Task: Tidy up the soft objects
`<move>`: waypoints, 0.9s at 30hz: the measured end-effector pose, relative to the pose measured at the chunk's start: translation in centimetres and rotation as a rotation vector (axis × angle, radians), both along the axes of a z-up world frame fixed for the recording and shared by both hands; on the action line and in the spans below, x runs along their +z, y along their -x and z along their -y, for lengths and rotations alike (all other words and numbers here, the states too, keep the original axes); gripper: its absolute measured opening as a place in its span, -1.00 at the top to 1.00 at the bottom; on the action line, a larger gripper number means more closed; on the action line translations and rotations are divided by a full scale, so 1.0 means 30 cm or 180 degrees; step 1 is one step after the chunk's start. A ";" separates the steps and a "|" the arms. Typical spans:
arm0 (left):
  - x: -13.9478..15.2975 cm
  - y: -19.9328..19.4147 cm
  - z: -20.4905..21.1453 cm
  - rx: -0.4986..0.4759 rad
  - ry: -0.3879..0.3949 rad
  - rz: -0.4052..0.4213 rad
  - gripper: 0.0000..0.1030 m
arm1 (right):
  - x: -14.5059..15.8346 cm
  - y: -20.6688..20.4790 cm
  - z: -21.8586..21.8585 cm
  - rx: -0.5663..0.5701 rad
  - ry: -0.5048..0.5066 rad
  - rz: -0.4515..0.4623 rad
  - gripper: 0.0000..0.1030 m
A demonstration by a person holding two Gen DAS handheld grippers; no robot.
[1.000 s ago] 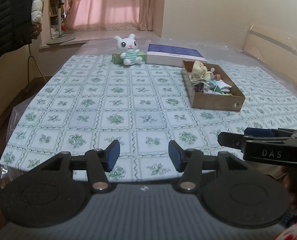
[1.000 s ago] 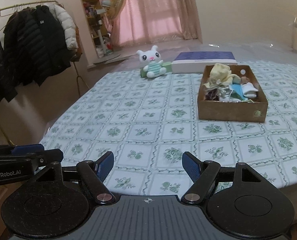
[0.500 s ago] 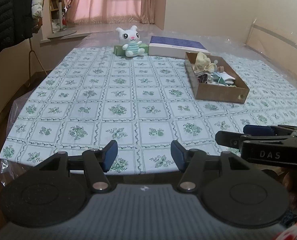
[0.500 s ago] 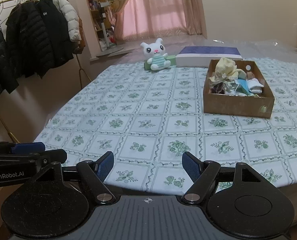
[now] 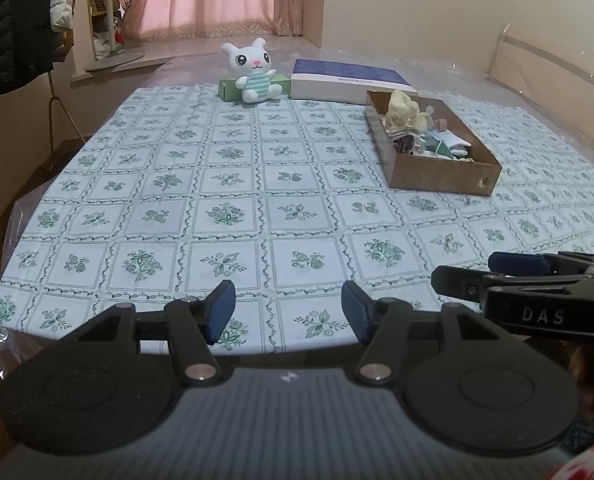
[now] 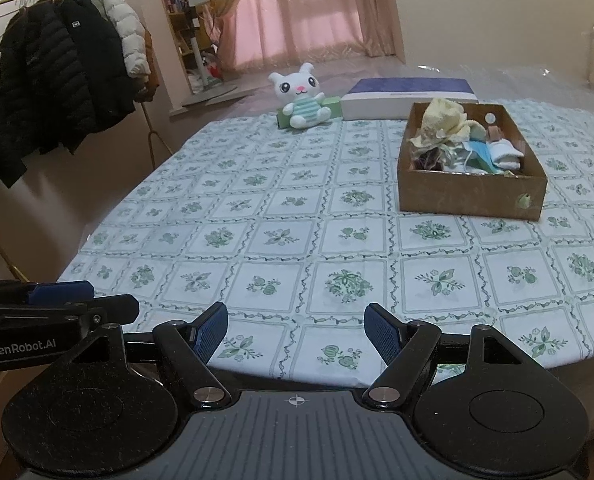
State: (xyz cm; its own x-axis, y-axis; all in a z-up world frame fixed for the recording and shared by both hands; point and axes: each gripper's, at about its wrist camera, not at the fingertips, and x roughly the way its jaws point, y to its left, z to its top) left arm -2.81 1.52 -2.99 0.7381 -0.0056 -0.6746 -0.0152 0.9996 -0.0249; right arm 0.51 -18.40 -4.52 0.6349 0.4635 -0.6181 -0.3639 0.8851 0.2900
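Both grippers hover side by side at the near edge of the bed [image 5: 225, 216], which is covered by a green-flowered cloth. The left gripper [image 5: 289, 312] has its jaws wide apart with nothing between them; so does the right gripper [image 6: 295, 331]. Well away, toward the right side of the bed, a brown cardboard box [image 6: 469, 196] holds a heap of soft cloth pieces [image 6: 449, 128]. At the far end a white plush bunny [image 5: 253, 72] sits against a green carton [image 5: 227, 89], beside a flat blue-topped box [image 5: 345, 80].
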 end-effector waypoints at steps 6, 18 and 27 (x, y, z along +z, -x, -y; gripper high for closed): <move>-0.004 -0.008 -0.001 -0.0002 -0.0002 -0.0006 -0.09 | -0.004 -0.009 0.002 -0.0024 -0.0005 -0.0017 -0.46; -0.010 -0.018 -0.005 -0.0001 0.0003 -0.0018 -0.09 | -0.015 -0.023 0.008 -0.0047 -0.0011 -0.0028 -0.46; -0.020 -0.031 -0.013 -0.0004 0.0006 -0.0025 -0.09 | -0.017 -0.027 0.010 -0.0055 -0.0010 -0.0034 -0.46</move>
